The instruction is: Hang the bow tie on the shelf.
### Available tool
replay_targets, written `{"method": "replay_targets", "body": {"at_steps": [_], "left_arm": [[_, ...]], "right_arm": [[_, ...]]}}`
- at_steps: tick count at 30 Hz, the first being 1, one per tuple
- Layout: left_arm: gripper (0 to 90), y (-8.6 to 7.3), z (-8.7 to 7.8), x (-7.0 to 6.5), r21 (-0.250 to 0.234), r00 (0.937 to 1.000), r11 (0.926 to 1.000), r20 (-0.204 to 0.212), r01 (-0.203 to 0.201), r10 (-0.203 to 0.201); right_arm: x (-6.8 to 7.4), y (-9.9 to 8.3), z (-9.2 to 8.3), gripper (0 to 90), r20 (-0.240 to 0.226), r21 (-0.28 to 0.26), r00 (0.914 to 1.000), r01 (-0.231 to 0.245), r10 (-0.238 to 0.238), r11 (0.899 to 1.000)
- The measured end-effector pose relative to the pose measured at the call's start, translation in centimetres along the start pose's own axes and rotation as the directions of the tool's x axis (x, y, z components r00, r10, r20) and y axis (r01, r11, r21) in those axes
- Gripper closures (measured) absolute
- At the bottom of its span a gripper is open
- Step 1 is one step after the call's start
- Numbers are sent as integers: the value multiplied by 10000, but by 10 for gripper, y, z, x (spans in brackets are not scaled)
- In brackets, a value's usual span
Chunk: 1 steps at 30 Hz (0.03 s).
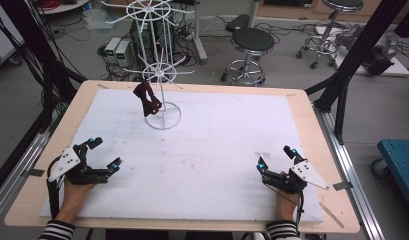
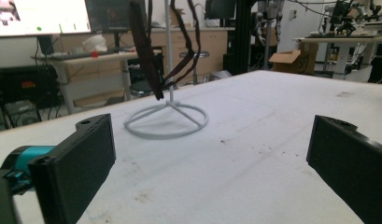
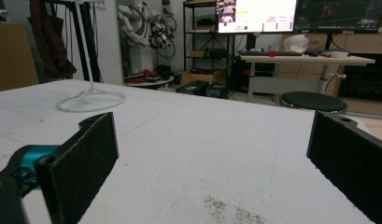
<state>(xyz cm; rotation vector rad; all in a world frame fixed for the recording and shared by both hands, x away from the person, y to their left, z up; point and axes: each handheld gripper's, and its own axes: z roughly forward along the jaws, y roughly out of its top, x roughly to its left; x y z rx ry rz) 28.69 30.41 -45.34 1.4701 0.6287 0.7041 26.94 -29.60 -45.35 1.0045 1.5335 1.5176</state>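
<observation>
Strap [image 1: 148, 99] hanging on white rack [image 1: 162, 80], far across bare surface [image 1: 217, 150] from both grippers [image 1: 101, 153] [image 1: 275, 157], jaws apart.

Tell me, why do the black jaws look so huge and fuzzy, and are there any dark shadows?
In both gripper views the jaws sit right by the camera, so they loom large and soft-edged, while the white stand looks sharper. In the high view the light is even: the left gripper and right gripper cast faint shadows on the white mat.
</observation>
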Motion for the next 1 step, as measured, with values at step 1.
{"method": "replay_targets", "body": {"at_steps": [1], "left_arm": [[17, 0, 0, 0, 0, 10000, 10000, 0, 0, 0]], "right_arm": [[0, 0, 0, 14, 0, 0, 10000, 0, 0, 10000]]}}
